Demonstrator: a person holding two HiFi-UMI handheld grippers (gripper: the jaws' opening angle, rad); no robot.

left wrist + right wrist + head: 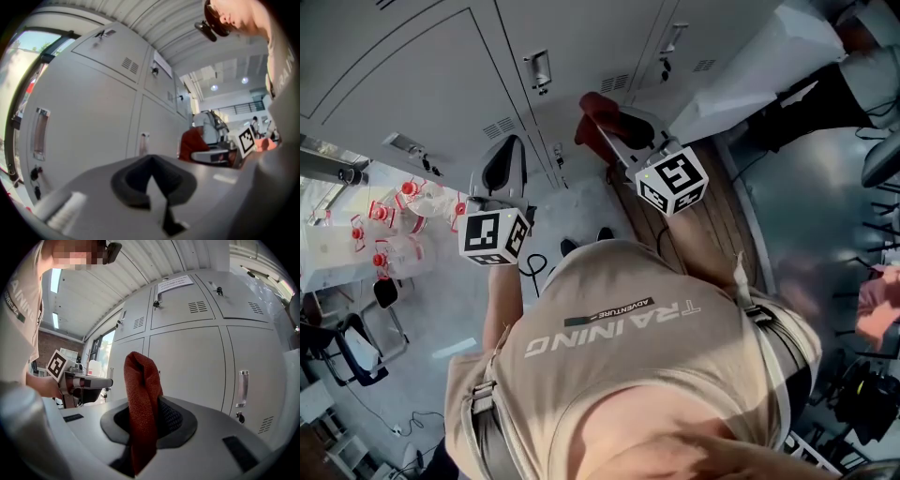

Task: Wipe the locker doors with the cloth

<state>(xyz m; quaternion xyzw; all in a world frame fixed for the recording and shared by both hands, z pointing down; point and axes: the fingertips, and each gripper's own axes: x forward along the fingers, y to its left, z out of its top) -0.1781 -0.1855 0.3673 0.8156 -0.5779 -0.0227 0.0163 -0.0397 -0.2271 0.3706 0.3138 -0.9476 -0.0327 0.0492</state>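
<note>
Grey locker doors fill the top of the head view, with the floor below them. My right gripper is shut on a red cloth, held just short of the lower doors. In the right gripper view the cloth stands up folded out of the jaws in front of a door; I cannot tell whether it touches. My left gripper is shut and empty, to the left and apart from the cloth. Its own view shows a door close ahead and the red cloth to the right.
A table with red-capped bottles stands at the left, a dark chair below it. A cable lies on the floor by my feet. Another person stands at the top right. Door handles stick out.
</note>
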